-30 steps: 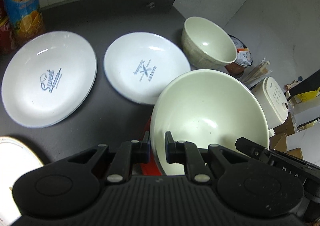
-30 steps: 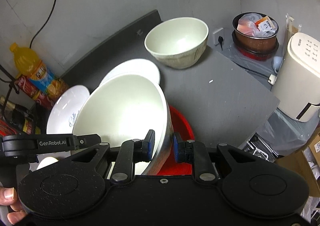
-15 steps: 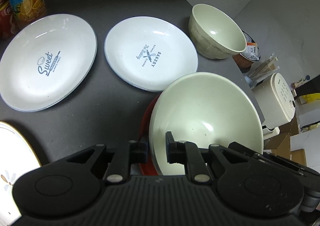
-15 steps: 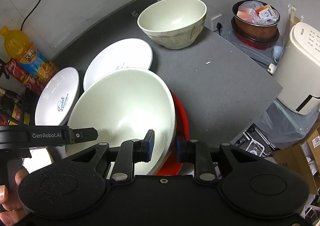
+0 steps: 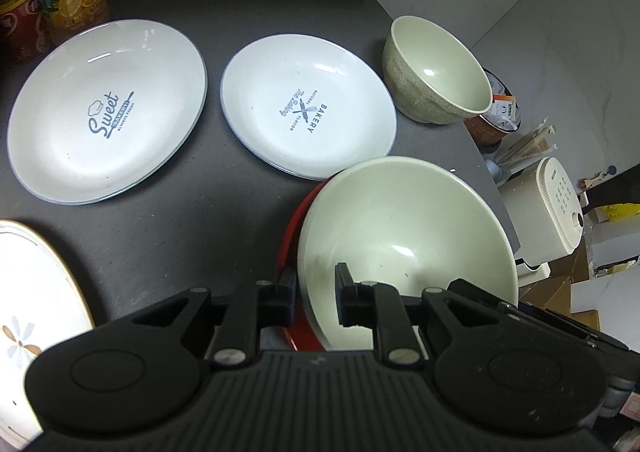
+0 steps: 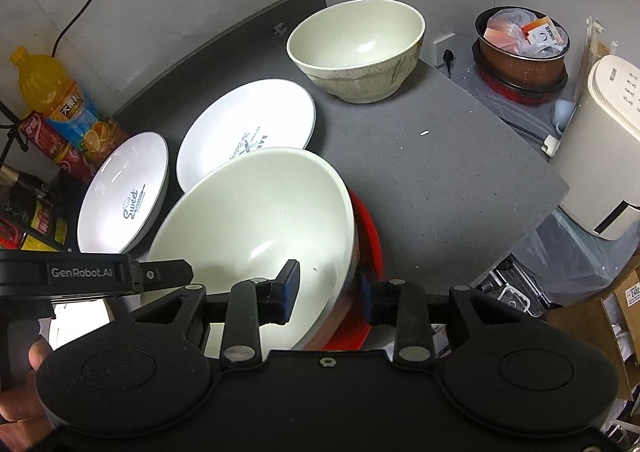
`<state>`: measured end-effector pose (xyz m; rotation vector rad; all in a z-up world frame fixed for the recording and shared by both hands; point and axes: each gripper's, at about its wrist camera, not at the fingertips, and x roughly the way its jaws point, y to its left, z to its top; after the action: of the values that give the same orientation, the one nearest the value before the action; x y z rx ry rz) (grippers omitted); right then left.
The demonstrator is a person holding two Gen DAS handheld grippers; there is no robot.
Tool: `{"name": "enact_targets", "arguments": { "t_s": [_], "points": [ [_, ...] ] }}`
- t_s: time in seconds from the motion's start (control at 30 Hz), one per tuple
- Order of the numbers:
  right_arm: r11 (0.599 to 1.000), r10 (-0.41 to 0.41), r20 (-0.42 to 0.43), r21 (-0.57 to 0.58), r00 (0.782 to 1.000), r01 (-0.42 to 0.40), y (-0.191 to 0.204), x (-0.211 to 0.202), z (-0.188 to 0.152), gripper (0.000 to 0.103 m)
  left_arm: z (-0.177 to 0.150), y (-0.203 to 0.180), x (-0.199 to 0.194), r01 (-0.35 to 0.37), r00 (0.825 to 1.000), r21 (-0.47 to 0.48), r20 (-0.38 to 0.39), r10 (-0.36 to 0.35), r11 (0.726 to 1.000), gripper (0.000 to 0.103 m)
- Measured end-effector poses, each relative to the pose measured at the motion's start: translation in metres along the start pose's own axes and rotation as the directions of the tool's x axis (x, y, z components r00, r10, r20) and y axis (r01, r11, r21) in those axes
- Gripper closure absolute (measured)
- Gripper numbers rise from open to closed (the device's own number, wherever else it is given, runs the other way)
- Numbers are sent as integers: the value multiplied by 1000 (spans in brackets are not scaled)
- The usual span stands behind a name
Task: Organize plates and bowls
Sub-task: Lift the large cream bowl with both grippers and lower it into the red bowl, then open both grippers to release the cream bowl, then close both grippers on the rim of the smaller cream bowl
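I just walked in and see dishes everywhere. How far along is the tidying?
Early, it seems. Nothing looks stacked yet: the Sweet plate, the Bakery plate and the small bowl each lie alone on the table. In hand: both the left gripper and right gripper straddle the big bowl's rim, over a red dish. All the sorting remains.

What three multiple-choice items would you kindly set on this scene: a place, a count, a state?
1. Where is the small cream bowl? A) in a sink B) on a shelf C) on the table, beside the BAKERY plate.
2. How many blue-lettered plates? A) one B) two C) four.
3. The small cream bowl is: A) upright, empty B) overturned C) full of rice.
Answers: C, it stands right of that plate; B, the Sweet plate and the BAKERY plate; A, its bare inside shows.
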<state>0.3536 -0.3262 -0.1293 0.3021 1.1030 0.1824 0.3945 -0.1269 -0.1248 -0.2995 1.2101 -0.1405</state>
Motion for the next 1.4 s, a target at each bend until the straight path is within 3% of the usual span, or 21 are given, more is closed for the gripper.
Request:
{"name": "enact_targets", "arguments": {
  "t_s": [0.13, 0.27, 0.57, 0.73, 1.4],
  "points": [
    [1000, 10, 6, 23, 1000, -10, -3, -6, 0, 67, 2, 2, -10, 10, 1000, -5, 9, -10, 1000, 85],
    [999, 17, 42, 30, 999, -18, -1, -17, 1, 50, 7, 2, -22, -18, 998, 24, 53, 17, 1000, 77],
    [999, 16, 108, 33, 994, -20, -5, -36, 12, 50, 34, -9, -36, -9, 994, 47, 114, 4, 999, 70],
    [999, 9, 136, 51, 991, -16, -17, -37, 25, 48, 48, -21, -31, -13, 991, 56, 136, 5, 998, 60],
    [997, 54, 144, 44, 988, -61, -64, 2, 101, 48, 108, -72, 26, -20, 987, 24, 158, 16, 1000, 60]
  ]
}}
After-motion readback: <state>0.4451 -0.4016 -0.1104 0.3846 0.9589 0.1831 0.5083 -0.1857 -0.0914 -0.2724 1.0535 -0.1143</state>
